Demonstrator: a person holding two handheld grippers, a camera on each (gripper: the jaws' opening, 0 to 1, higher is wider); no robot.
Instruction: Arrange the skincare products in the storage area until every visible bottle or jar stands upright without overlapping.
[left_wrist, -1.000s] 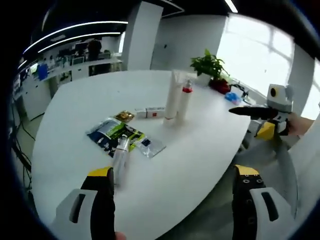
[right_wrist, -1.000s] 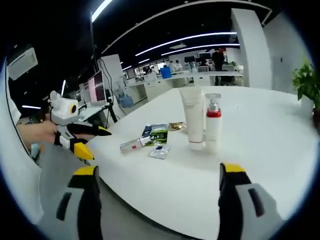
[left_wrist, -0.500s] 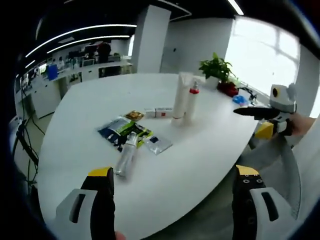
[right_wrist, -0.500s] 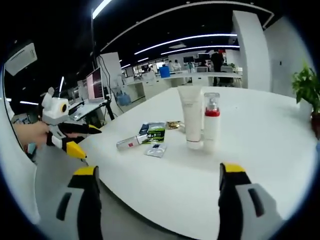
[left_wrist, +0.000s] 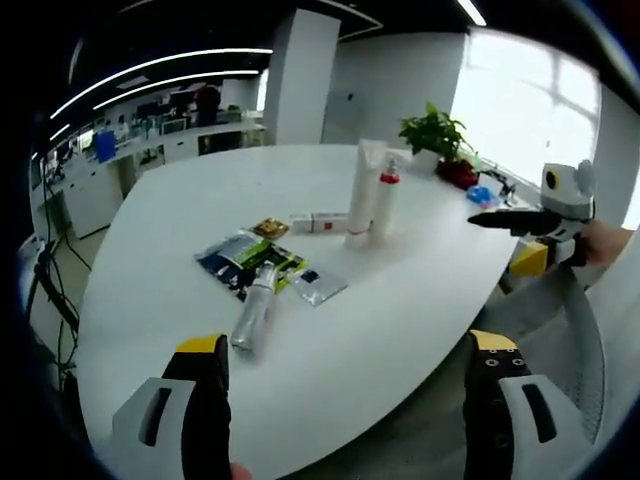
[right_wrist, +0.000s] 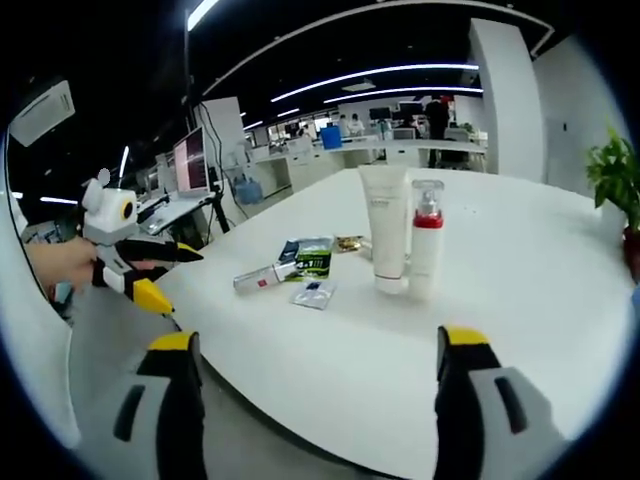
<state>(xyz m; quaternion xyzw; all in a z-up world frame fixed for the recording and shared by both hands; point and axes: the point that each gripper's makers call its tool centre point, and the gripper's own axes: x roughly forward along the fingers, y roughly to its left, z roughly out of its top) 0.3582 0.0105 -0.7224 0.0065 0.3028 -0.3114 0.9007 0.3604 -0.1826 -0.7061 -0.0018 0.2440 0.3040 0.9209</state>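
Observation:
A white tube (left_wrist: 360, 193) and a clear pump bottle with a red collar (left_wrist: 382, 200) stand upright side by side on the white table (left_wrist: 180, 190). Closer in, a clear bottle (left_wrist: 254, 314) lies on its side beside dark and green sachets (left_wrist: 244, 262). My left gripper (left_wrist: 350, 400) is open, held short of the table's edge, with nothing between its fingers. The right gripper (left_wrist: 528, 232) hovers off the table's right side. In the right gripper view the tube (right_wrist: 383, 226), pump bottle (right_wrist: 425, 240) and lying bottle (right_wrist: 260, 279) sit ahead of my open right gripper (right_wrist: 315, 395); the left gripper (right_wrist: 140, 268) hangs at the left.
A small red-and-white box (left_wrist: 320, 222), a gold sachet (left_wrist: 270, 228) and a clear sachet (left_wrist: 318, 288) lie around the products. A potted plant (left_wrist: 436, 135) stands at the table's far edge. Desks and monitors (right_wrist: 190, 165) line the room behind.
The left gripper view has drawn back and shifted a little, so the table sits further right in it. The products on the table have not moved.

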